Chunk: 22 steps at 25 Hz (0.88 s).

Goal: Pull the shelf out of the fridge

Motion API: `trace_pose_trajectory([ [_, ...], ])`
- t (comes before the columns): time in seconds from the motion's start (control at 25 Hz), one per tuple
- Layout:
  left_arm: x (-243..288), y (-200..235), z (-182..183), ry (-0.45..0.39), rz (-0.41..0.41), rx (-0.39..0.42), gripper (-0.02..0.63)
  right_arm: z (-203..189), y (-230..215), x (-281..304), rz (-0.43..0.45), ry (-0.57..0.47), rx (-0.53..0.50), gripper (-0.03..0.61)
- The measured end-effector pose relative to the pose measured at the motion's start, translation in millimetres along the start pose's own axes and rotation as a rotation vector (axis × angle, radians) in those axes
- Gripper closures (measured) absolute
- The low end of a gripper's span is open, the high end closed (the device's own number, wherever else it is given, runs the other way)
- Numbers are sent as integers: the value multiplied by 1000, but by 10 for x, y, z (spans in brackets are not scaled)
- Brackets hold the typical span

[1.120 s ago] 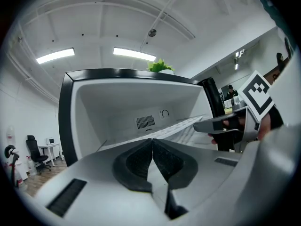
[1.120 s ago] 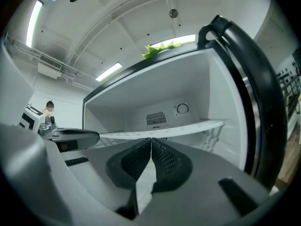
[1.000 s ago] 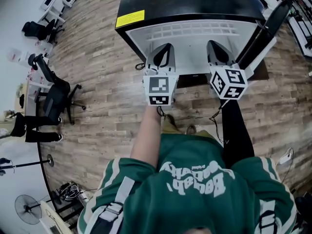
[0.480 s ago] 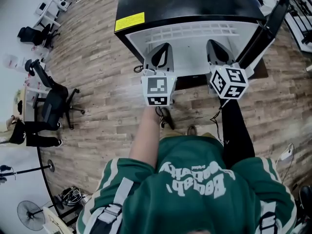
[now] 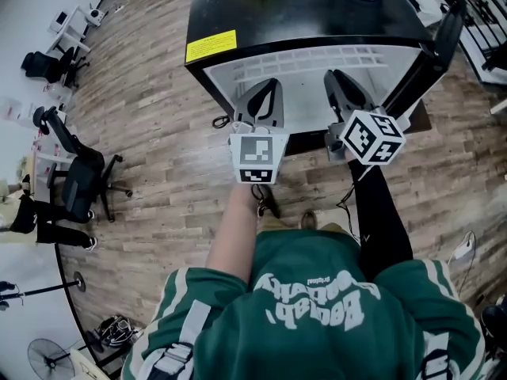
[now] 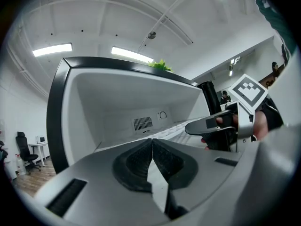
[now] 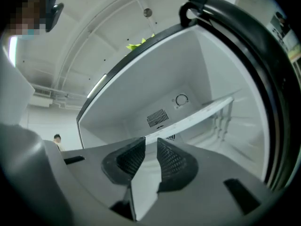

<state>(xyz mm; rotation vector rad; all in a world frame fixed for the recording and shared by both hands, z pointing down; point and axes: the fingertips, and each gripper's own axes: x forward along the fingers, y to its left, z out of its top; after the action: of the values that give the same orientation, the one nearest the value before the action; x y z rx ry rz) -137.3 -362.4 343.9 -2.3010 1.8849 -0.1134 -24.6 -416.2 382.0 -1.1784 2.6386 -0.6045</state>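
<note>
**Fingers (image 6: pixel 134 161) Nearly Closed, No Hold Taken Yet**

Pads of the left gripper (image 6: pixel 151 142) met tip to tip, with nothing visibly pinched between them. The right gripper (image 7: pixel 150 144) showed only a thin slit between its pads, and nothing clearly sat in it.

Just beyond the right fingertips ran the white shelf (image 7: pixel 197 114). Its near end came up to the slit, though whether it touched the pads could not be told. From the left fingertips the shelf lay ahead and to the right, under the right gripper.

Farther in, behind the shelf, the back wall of the fridge (image 5: pixel 317 10) carried a vent grille (image 7: pixel 157 118) and a round dial (image 7: pixel 181 100).

The shelf looked like a thin, stiff plastic panel: probably light, smooth enough to slip from the pads, and liable to jam in its side rails or crack if twisted. The best hold seemed to be the front edge, one gripper toward each side. The jaws would need to open first, clamp across the thickness, then pull level and evenly.
</note>
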Motion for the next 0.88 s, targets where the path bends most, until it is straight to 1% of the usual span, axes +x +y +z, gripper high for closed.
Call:
trace_pose_trajectory([
  [0.12,10,-55,-17,-2,-17,2,597,12,-32,2,16,-29,168,485],
  [0.2,23,-64,-27,-1,-25,4,597,58,-44,12,13,-55,257,491],
  [0.36,25,-62,-17,2,-33,7,597,29,-77,31,14,-79,420,483],
  [0.48,8,-43,-7,0,-30,9,597,19,-100,31,41,-114,522,485],
  [0.64,-9,-8,-32,3,-22,-2,597,48,-104,43,109,-188,677,457],
  [0.72,-22,1,-41,5,-22,-1,597,87,-103,50,129,-221,730,457],
  [0.88,-22,-17,-40,4,-23,-1,597,112,-110,98,128,-233,759,469],
])
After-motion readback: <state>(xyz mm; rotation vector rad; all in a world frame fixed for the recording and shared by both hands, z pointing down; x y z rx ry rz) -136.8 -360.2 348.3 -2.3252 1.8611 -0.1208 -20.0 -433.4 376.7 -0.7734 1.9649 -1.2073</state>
